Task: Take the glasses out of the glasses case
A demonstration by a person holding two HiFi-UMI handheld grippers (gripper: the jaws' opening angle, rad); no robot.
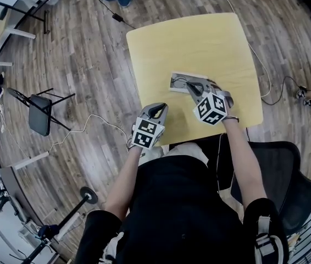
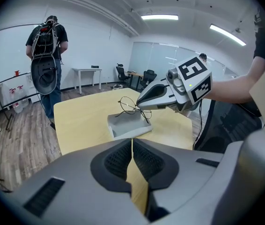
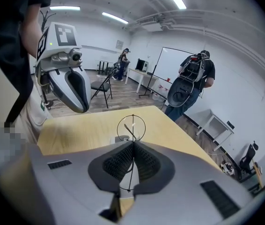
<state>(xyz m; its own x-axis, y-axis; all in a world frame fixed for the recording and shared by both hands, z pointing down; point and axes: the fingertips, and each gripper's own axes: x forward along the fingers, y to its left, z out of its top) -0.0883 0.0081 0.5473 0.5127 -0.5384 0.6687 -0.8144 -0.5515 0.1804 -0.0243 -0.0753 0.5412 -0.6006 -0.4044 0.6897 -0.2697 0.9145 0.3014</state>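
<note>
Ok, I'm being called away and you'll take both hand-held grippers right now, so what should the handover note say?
Right hand-held gripper: shut on the thin black wire-framed round glasses, by the frame.
Left hand-held gripper: shut, empty, over the yellow table's near edge.
Open grey glasses case: on the table, under the glasses.
Done: glasses gripped and raised above the case.
To do: carry them clear, probably set them on the table.

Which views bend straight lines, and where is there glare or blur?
Head view: the table edges bow, evenly lit, sharp. Left gripper view: dark rounded corners, ceiling lamps wash out white. Right gripper view: same rounding, a mosaic patch at left, glasses sharp.
</note>
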